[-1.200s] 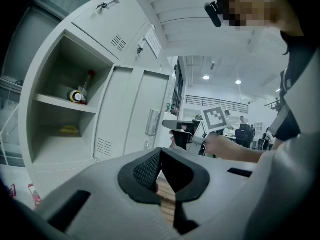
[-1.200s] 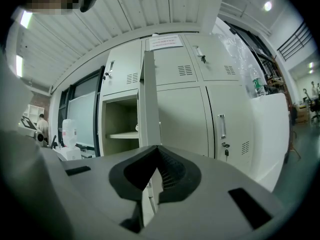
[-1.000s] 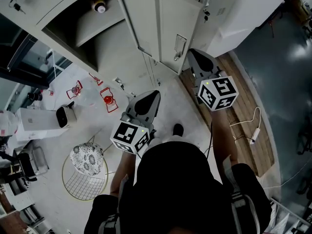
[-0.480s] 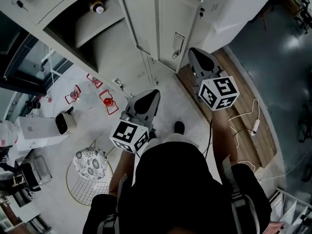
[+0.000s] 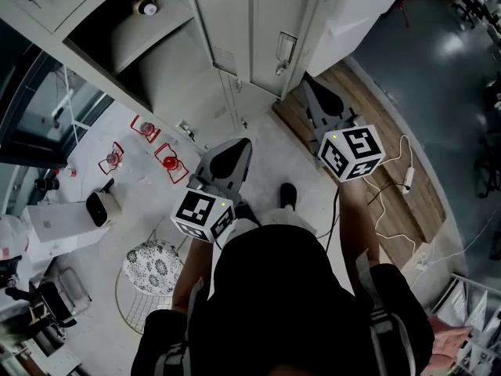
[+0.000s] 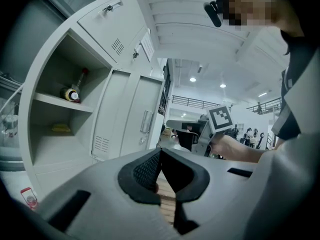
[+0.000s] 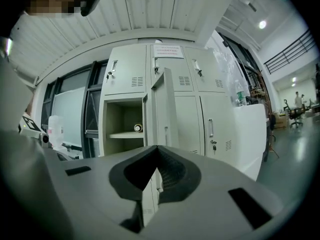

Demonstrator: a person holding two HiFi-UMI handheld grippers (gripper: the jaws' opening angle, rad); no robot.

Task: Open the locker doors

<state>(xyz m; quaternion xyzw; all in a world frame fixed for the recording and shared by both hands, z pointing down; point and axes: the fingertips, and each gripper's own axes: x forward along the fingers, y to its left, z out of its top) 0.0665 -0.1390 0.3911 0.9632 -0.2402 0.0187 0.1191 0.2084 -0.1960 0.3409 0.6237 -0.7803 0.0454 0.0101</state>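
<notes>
The grey lockers [image 5: 235, 61] stand ahead of me. One tall compartment [image 7: 122, 126] is open, its door [image 7: 165, 109] swung out edge-on, and a bottle [image 7: 137, 128] lies on its shelf. To the right of it a tall door [image 7: 212, 124] with a handle [image 7: 210, 129] is closed. My left gripper [image 5: 241, 143] is shut and holds nothing; it hangs short of the lockers. My right gripper [image 5: 308, 81] is also shut and empty, and it points at the closed door with the handle [image 5: 286, 49], still apart from it. In the left gripper view, the shut left gripper [image 6: 160, 154] faces the closed doors [image 6: 127, 119].
A wooden board [image 5: 368, 155] lies on the floor by the lockers, with a white cable and plug [image 5: 407, 178] on it. To the left are red wire frames [image 5: 168, 163], a wire stool with a patterned cushion [image 5: 153, 261] and a white box [image 5: 59, 225]. A white cabinet [image 5: 368, 14] adjoins the lockers.
The lockers have slid up and the floor clutter has shifted in the head view as the person moves. Both grippers hold about the same pose and stay shut.
</notes>
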